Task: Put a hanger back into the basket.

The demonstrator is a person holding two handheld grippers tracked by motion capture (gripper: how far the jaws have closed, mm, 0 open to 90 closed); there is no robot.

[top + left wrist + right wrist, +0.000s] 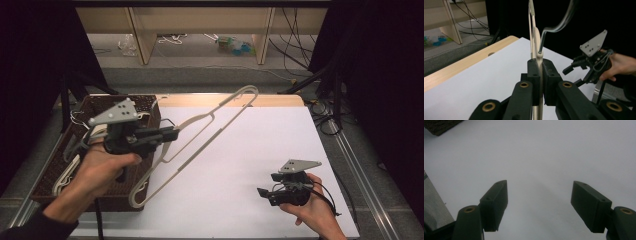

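Note:
A cream clothes hanger (pixel 220 129) hangs tilted in the air over the left part of the white table (pixel 270 145), its hook (pixel 247 91) pointing to the far side. My left gripper (pixel 175 134) is shut on the hanger near its neck. In the left gripper view the pads (pixel 534 72) press the hanger's flat body (pixel 538 56) from both sides, and the hook (pixel 559 26) curves up and right. My right gripper (pixel 266 185) is low at the front right of the table, open, with nothing between its jaws (pixel 539 202).
A brown wicker basket (pixel 147 102) stands at the table's left edge with more pale hangers (pixel 65 175) in it; its corner (pixel 441 126) shows in the right gripper view. Wooden shelf legs and cables lie on the floor beyond the table.

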